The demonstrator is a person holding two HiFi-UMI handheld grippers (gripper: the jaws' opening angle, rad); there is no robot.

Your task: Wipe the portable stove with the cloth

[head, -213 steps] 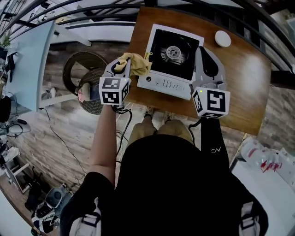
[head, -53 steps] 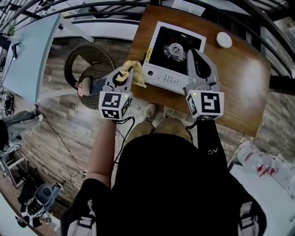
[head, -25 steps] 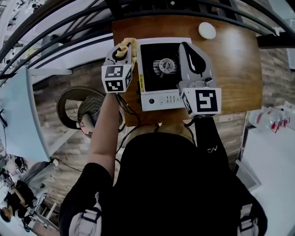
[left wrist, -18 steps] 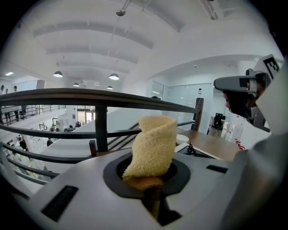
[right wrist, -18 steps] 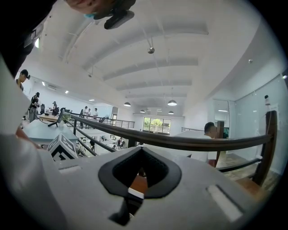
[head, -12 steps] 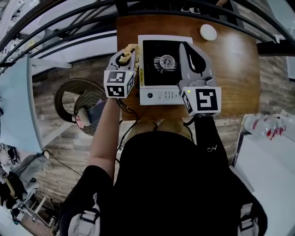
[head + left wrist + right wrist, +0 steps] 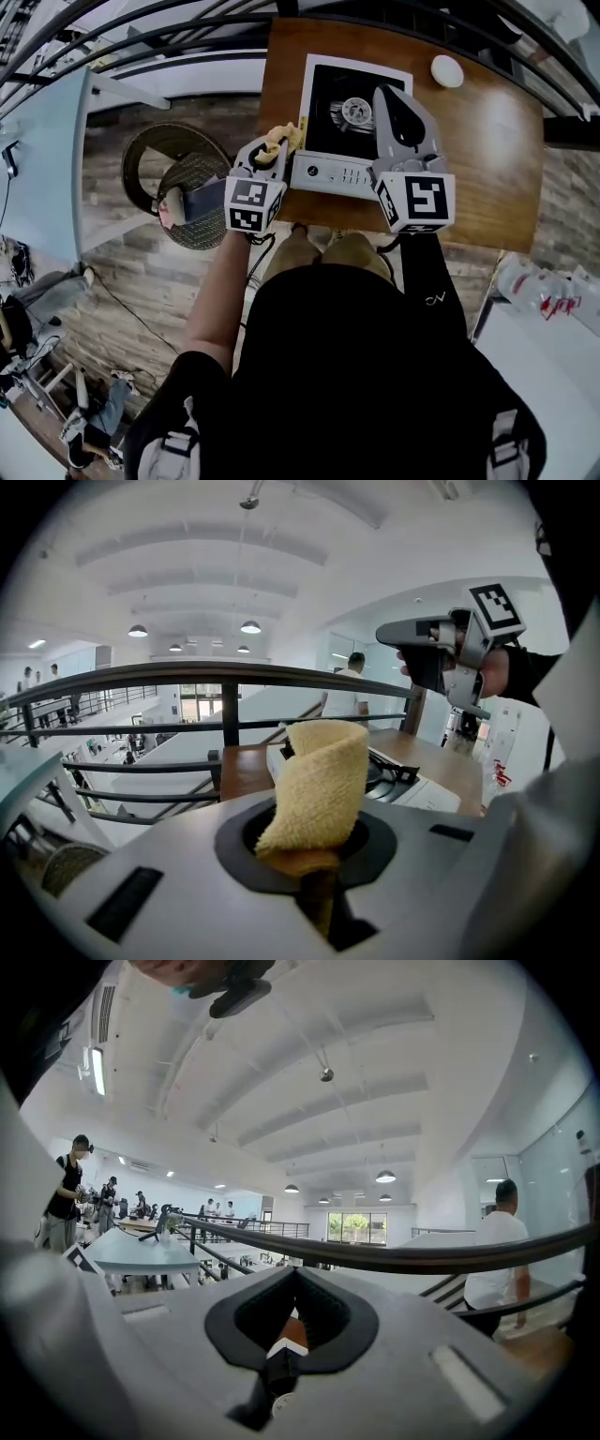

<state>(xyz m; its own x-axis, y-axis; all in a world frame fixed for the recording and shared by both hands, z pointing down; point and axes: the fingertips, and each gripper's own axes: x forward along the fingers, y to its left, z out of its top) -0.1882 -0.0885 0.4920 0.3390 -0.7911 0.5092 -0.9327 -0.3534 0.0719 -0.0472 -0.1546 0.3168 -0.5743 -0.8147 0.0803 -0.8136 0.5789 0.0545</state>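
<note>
A brown wooden table (image 7: 487, 141) carries the white, black-topped portable stove (image 7: 330, 105); the right gripper (image 7: 391, 98) hangs over it, jaws together and empty. The left gripper (image 7: 274, 148), clamped on the folded yellow terry cloth (image 7: 284, 139), has travelled down the stove's left edge to its near-left corner: that side appears wiped

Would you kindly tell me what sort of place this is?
Probably an upper-floor gallery in a large open workspace: a wooden table beside a metal railing, with people at tables beyond.
</note>
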